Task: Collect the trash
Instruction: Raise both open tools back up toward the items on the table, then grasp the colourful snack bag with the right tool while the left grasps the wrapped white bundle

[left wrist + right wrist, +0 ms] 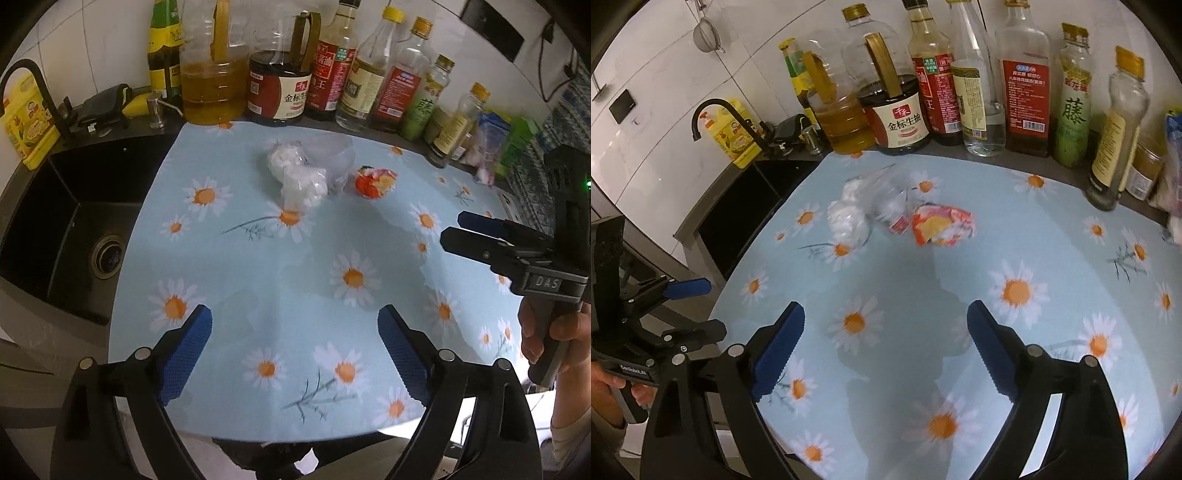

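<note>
nearest each camera, over the near part of the daisy-print cloth, the left gripper and the right gripper both stand with jaws wide apart. nothing lies between either pair of blue pads, and no pad touches the cloth or any item. a hand grips the right tool's handle at the edge of the left wrist view.

further out, near the middle of the cloth, the trash sits in a loose cluster: a clear plastic bag of white wadded paper, a crumpled clear plastic container touching it, and a crumpled red-orange wrapper just beside them. all three are well apart from both grippers.

beyond the trash, a row of bottles lines the counter's back edge. a black sink with a faucet lies off the cloth's left side.

hazards, judged from this layout:
- the clear bag and container are thin and slippery; a pinch on a loose fold may slip and drop the load.
- the items touch, so closing on one may drag or scatter the others.
- an overshoot past the cluster could knock over a bottle.
- both grippers heading for the same cluster may collide.
- pads pressed too low may snag and bunch the cloth.
</note>
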Tool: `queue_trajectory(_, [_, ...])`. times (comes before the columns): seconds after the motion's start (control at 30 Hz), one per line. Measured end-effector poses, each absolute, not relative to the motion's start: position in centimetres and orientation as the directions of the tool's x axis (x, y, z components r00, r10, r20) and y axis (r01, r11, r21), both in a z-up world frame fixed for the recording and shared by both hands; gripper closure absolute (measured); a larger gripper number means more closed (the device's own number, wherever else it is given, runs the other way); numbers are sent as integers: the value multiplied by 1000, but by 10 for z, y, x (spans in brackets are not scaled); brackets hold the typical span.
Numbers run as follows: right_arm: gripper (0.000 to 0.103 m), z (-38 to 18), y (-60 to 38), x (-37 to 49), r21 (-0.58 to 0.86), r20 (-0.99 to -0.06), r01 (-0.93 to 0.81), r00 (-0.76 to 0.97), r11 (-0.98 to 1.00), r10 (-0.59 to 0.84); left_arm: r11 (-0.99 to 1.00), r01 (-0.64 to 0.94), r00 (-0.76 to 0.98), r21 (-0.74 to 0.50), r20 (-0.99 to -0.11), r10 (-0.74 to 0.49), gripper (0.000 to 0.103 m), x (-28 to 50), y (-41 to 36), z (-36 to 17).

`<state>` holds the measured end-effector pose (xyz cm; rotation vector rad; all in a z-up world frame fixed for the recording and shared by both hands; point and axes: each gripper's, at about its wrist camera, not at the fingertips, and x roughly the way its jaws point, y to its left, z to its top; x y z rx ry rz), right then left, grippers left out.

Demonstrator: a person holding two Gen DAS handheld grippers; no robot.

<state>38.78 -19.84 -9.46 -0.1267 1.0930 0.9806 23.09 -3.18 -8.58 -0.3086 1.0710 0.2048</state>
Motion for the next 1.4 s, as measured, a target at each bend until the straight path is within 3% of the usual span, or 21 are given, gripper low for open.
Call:
queue_trajectory(0.73, [15,-152,-139,480,348,-825,-780,8,520,564,889,-435,414,-140,-908,59,14,313,-8,-115])
queue_trajectory(0.87, [26,-158,-136,483,358,-825,-791,-20,496,565,885,-445,407,-139,-911,62,14,324,-7,-118])
queue_trajectory(1.0, [45,-164,-135,484,367,-827,-795,-41,484,560,888,-440,400,-130,-914,64,14,333,-9,-120])
queue_trajectory(1.4, [48,-143,-154,486,400,-786,-792,-37,461,617,900,-426,389,-95,-917,87,14,354,-13,-122])
